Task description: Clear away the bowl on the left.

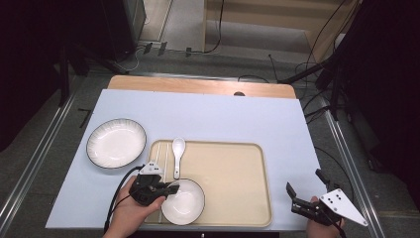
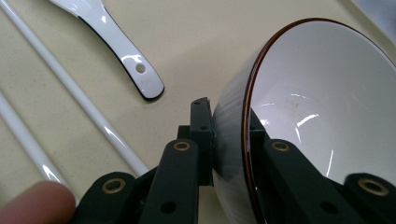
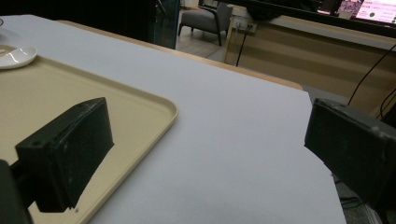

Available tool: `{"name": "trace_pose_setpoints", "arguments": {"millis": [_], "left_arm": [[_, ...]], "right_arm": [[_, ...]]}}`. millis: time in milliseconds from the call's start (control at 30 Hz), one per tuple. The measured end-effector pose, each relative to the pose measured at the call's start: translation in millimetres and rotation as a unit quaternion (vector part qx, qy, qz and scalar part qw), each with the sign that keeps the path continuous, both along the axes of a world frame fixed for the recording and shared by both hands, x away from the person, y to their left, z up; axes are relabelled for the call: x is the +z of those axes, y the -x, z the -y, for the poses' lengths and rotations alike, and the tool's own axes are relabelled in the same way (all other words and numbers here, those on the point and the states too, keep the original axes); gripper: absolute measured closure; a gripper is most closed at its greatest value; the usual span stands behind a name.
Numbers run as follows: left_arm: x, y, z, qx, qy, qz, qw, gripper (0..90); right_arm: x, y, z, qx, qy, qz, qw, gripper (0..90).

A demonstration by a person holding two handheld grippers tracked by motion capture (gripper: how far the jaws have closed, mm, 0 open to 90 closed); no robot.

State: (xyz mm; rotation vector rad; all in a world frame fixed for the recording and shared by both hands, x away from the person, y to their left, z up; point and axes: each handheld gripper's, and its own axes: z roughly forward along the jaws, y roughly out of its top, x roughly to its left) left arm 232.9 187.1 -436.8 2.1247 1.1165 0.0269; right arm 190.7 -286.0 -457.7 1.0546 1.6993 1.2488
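Left gripper view shows the left gripper (image 2: 232, 140) jaws pinching the bowl (image 2: 317, 107) rim near the tray (image 1: 247, 173) front-left corner; keep the pinch firm and level, right gripper (image 1: 305, 191) jaws spread.

Tray's (image 1: 257, 148) right half open; spoon (image 1: 178, 153) crowds left

Right gripper (image 3: 205, 154): both black jaws in frame, set wide apart, nothing between them. Left-side jaw sits over the beige tray (image 3: 140, 100); right-side jaw sits at the table's far-right edge. Tray: raised rim, rounded corner near frame centre, resting on the pale blue-grey table cover (image 3: 233, 140). White dish (image 3: 16, 56) at upper left of tray, partly cut off by frame edge. Wood table edge (image 3: 261, 77) visible beyond cover. Background: grey armchair (image 3: 205, 21), long wooden counter (image 3: 317, 49), black cables (image 3: 369, 70) at right
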Motion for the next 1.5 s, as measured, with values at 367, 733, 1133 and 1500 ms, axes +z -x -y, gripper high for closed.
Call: {"name": "trace_pose_setpoints", "arguments": {"millis": [367,733,1133,1500], "left_arm": [[-0.7,-2.5,-3.5,0.001,0.022,0.011,0.9997,72.6],[11.8,-3.7,-10.7,0.011,0.053,0.04,0.9978,19.5],[14.0,-8.5,-30.7,0.028,0.083,0.048,0.995,0.0],[16.4,-11.8,-48.3,0.047,0.082,0.065,0.9934,0.0]], "right_arm": [[-0.2,-0.2,-0.5,0.0,0.002,0.0,1.0,1.4],[-0.4,-0.3,-1.0,-0.001,0.003,-0.002,1.0,1.4],[-0.7,-0.8,-1.5,0.0,0.003,-0.002,1.0,1.4],[-1.1,-1.5,-1.2,0.0,0.003,-0.003,1.0,1.4]]}}
